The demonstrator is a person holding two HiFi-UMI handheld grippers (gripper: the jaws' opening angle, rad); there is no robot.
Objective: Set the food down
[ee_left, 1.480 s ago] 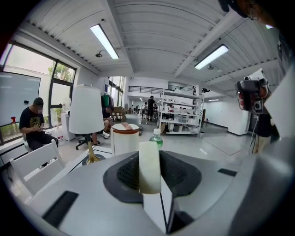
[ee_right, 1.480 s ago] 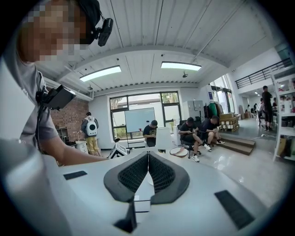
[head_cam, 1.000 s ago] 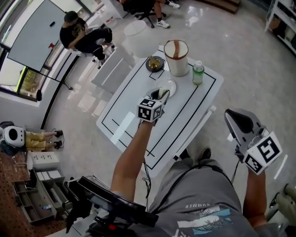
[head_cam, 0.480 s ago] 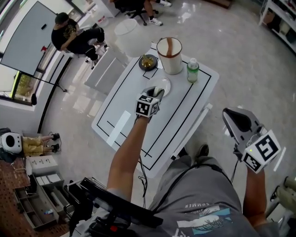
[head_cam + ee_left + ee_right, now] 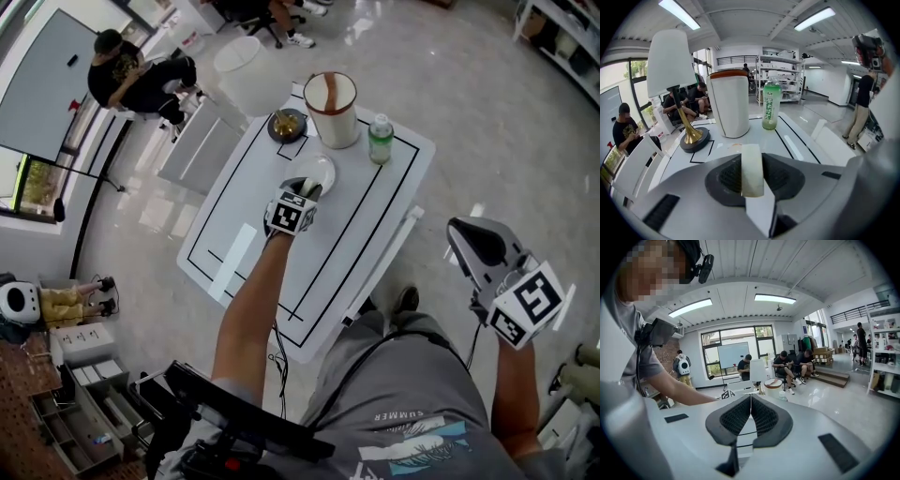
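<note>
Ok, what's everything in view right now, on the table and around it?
table: one, white with black lines, centre
lamp: one, white shade, brass stem, dark base, far left corner
canister: one, white with brown rim, beside lamp
bottle: one, green, right of canister
plate: one, white, mid-table
food slice: one, pale cream, between left fingers
seated person: one, dark clothes, beyond table
left gripper: gripping slice over plate
right gripper: shut, empty, off table

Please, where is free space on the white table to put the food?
Free: the table's near half, and the strip between the plate and the right edge. Crowded: the far end with lamp, white container and bottle. The left gripper holds the pale slice by the plate.
</note>
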